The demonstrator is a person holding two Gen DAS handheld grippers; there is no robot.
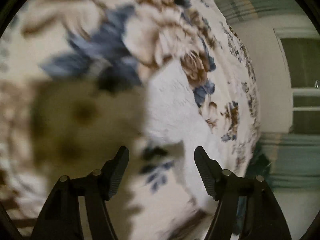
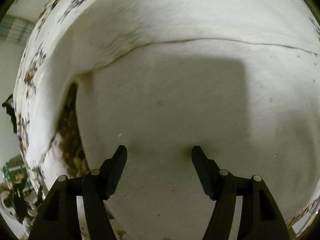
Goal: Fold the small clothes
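Observation:
A white garment (image 1: 172, 104) lies on a bedspread (image 1: 104, 46) printed with blue and brown flowers; the left wrist view is blurred. My left gripper (image 1: 161, 152) hovers over the garment's near corner, open, with nothing between its fingers. In the right wrist view the white garment (image 2: 180, 100) fills almost the whole picture, and a folded edge (image 2: 180, 41) runs across its upper part. My right gripper (image 2: 159, 151) points steeply down at it, open. Its fingertips (image 2: 122, 150) stand at the cloth's surface, with small dark dimples beside them and no cloth pinched.
The floral bedspread (image 2: 30, 76) ends at the bed's edge on the left of the right wrist view, with clutter (image 2: 16, 190) on the floor below. A pale wall and a dark window (image 1: 304, 70) lie beyond the bed's edge. Brown print (image 2: 70, 140) shows beside the garment.

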